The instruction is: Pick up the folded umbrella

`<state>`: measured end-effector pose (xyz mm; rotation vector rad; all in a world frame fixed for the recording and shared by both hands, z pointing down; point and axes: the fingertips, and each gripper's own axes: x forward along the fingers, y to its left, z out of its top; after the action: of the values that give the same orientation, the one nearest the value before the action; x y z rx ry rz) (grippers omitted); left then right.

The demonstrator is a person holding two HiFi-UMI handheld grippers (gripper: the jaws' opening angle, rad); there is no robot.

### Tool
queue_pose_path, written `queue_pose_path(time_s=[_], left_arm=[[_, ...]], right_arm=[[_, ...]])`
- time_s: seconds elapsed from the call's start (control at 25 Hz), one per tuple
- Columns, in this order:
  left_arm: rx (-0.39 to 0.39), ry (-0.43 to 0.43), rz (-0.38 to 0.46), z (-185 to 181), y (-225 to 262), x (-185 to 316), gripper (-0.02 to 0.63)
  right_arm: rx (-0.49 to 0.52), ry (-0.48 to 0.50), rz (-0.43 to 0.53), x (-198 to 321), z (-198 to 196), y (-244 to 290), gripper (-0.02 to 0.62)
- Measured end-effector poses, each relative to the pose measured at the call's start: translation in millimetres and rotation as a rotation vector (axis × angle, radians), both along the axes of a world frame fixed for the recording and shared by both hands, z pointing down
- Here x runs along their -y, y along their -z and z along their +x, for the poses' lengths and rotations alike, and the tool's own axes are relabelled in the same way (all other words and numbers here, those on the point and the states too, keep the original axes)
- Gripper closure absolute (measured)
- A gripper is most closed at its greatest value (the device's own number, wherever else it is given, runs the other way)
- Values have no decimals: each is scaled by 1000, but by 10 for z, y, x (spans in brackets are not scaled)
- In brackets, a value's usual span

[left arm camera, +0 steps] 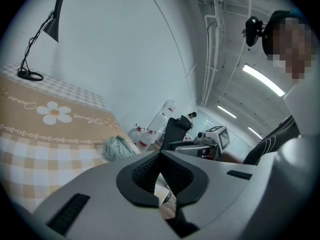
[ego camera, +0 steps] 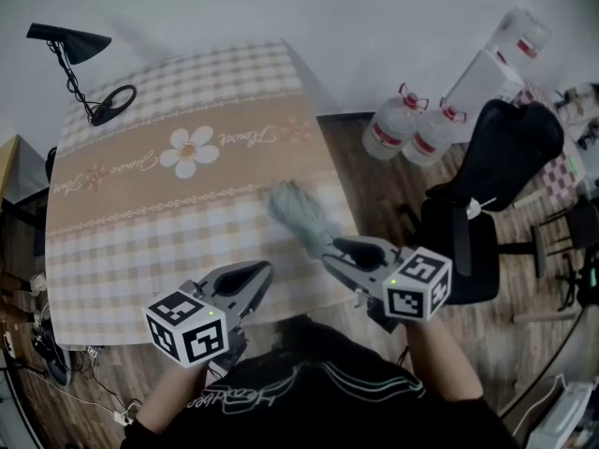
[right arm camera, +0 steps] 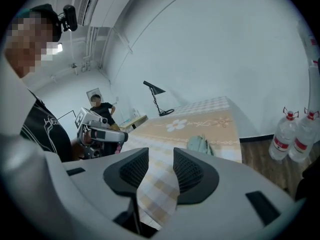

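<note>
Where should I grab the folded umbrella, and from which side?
Probably grip the folded umbrella across its near end, coming from the near side with the open right claw, the closer one. It lies flat as a long bundle pointing toward that claw, so closing across its width looks surest.

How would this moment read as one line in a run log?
umbrella: folded, lying on table, untouched | left gripper: shut, empty | right gripper: open, empty, umbrella ahead of it
</note>
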<state>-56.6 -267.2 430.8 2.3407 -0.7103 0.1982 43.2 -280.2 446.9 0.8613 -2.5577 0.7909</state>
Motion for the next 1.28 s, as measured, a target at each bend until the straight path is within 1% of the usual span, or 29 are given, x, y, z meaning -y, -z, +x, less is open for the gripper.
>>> queue_pose_path(time_s=[0.2,0.32,0.48,0.68,0.84,1.04,1.28], left_arm=[[19,33,-44,54,-132,176,609],[26,40,-58,66,-183,268,609],[40,48,-81,60,-260,351,609],[48,60,-108,25,-350,462,609],[48,74,-119,2,-375,520,609],[66,91,-125,-57,-423,581,609],[74,111,-137,-107,-465,634,609]], right_arm=[[-62,51,-16,274,70,-260,374],[-96,46,-19,424,96,-430,323],[-157,37,-41,597,131,-679,291],[-268,60,-84,735,158,-1054,270],[-349,64,-94,783,172,-1306,268],[-379,74,-135,836,173,-1545,267],[-400,87,-173,884,166,-1671,265]])
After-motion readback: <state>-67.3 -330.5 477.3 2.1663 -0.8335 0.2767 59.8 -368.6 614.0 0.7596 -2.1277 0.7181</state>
